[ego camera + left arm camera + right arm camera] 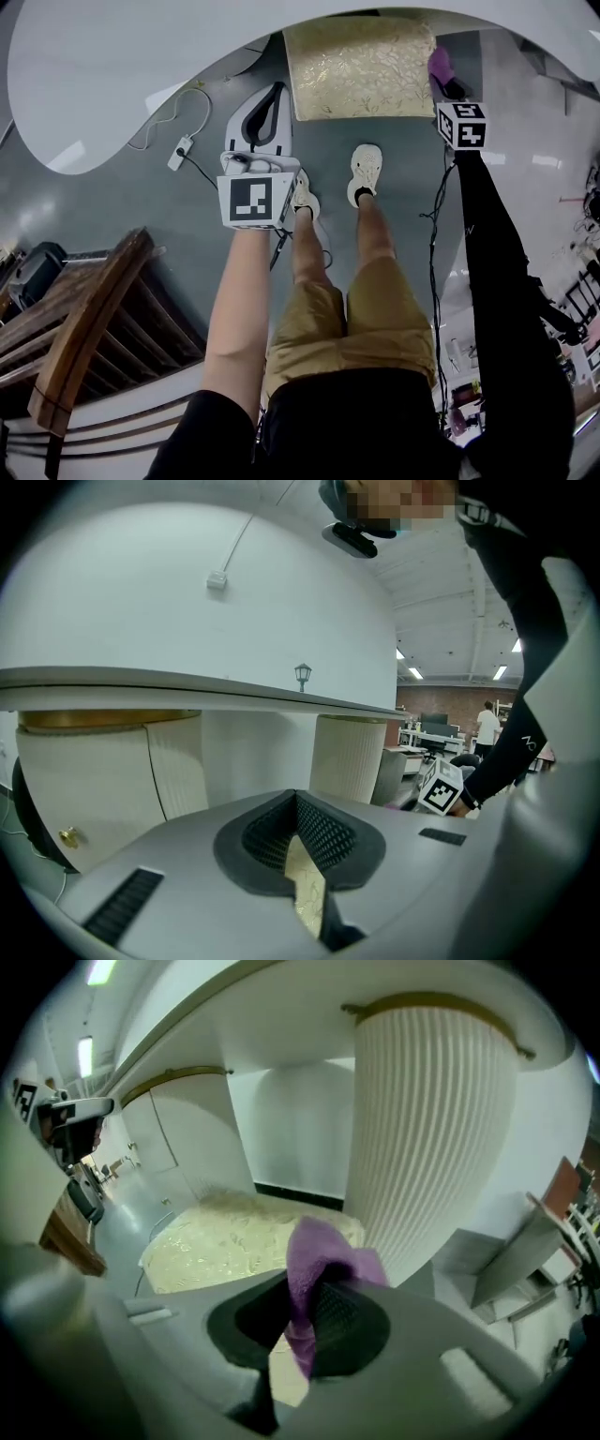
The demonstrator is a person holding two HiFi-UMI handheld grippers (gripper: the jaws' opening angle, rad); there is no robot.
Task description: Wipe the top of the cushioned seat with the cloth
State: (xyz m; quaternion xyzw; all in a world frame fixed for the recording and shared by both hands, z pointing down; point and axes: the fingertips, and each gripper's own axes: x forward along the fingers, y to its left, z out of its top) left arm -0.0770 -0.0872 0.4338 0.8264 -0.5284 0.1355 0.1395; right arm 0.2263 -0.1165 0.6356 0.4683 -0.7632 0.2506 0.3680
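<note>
The cushioned seat has a gold patterned top and stands on the floor under the white table's edge. My right gripper is at the seat's right edge, shut on a purple cloth. In the right gripper view the cloth bunches out between the jaws of the right gripper, just above the seat. My left gripper hangs left of the seat over the floor, shut and holding nothing. In the left gripper view, the left gripper shows a sliver of the seat below its tips.
A large curved white table overhangs the seat, carried on fluted white columns. A power strip with cable lies on the grey floor. A wooden chair stands at lower left. The person's legs and shoes are near the seat.
</note>
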